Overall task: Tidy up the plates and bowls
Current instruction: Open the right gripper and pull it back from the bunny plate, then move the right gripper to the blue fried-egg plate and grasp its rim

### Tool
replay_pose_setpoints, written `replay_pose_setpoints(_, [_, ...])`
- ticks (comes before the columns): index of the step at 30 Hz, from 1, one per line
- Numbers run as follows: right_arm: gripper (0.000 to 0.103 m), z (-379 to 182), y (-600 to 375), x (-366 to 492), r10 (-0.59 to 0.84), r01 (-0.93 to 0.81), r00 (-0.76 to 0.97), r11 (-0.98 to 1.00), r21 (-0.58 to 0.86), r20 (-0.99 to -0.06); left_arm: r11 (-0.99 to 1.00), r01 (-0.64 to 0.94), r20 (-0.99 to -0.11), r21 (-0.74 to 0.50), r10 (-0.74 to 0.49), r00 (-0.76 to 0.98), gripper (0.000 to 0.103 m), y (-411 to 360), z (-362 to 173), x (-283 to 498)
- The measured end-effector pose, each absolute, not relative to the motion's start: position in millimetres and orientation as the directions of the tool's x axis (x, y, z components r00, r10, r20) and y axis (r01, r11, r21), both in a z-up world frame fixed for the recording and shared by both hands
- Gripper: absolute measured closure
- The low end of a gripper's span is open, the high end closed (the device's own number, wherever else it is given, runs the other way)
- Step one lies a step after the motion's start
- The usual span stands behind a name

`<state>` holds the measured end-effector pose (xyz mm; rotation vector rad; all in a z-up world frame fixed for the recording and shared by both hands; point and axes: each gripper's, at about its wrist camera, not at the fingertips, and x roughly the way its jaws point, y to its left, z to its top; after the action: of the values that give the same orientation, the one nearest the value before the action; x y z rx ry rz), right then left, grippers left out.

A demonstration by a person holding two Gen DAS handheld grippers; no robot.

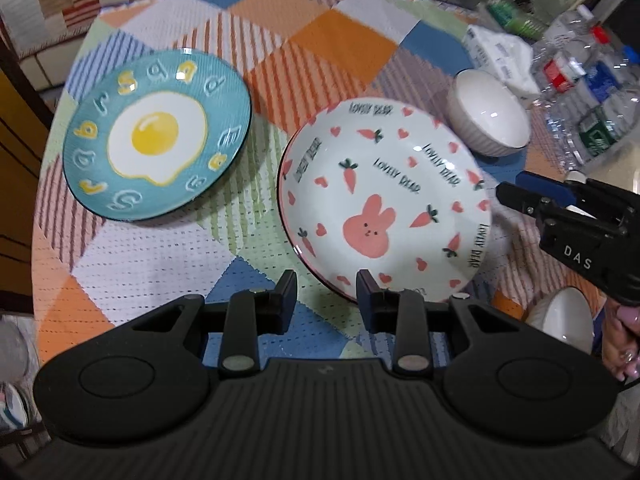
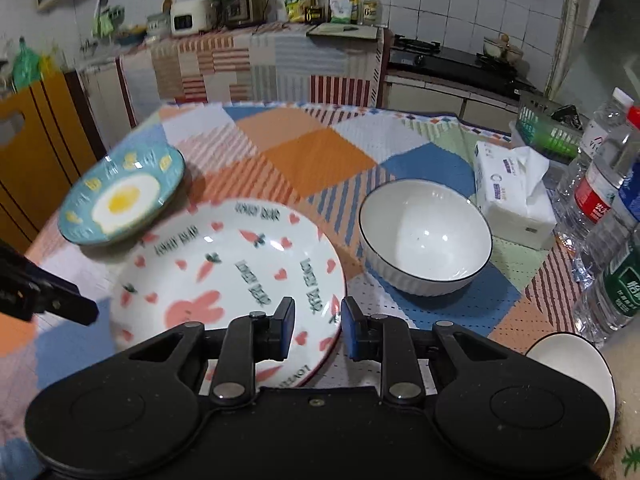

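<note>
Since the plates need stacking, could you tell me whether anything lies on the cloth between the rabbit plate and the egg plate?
Nothing visible does: only bare cloth lies between the rabbit plate and the egg plate.

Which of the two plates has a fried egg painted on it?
The blue plate, lying left of the white plate, which shows a pink rabbit and carrots instead.

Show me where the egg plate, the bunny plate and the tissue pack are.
Egg plate (image 1: 154, 133), left wrist view, on the yolk.
Bunny plate (image 1: 366, 228), left wrist view, on the pink bunny.
Tissue pack (image 2: 510, 196), right wrist view, on its white front face.
</note>
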<state>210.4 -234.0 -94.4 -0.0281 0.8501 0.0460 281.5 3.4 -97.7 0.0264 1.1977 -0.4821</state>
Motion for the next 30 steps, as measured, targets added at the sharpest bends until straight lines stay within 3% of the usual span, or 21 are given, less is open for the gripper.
replay_pose_setpoints(12, [0.062,-43.2,-200.4,186.3,0.143,-0.176,0.716,0.984,0.021,-0.683,0.898,0.391,-0.837,-0.200,-0.364,0.409,0.071,24.1,-56.3,246.1])
replay_pose_setpoints(15, [0.057,-33.2,-186.3,184.5,0.176,-0.217,0.727,0.976,0.021,-0.664,0.900,0.377,-0.783,-0.220,-0.394,0.482,0.069,39.4,-53.9,240.8])
replay_pose_setpoints(24, [0.040,-25.0,-141.2,202.1,0.251,-0.311,0.711,0.950,0.027,-0.656,0.947,0.282,-0.774,-0.153,-0.292,0.562,0.063,82.2,-70.1,258.4])
replay_pose_setpoints(26, [0.030,-25.3,-134.0,209.1,0.273,-0.328,0.704,0.944,0.041,-0.656,0.954,0.249,-0.745,-0.169,-0.289,0.601,0.063,94.4,-75.1,265.3])
replay_pose_setpoints(30, [0.026,-34.8,-131.1,234.0,0.367,-0.389,0.662,0.914,0.119,-0.654,0.960,0.176,-0.722,-0.216,-0.278,0.633,0.063,118.3,-89.4,285.3])
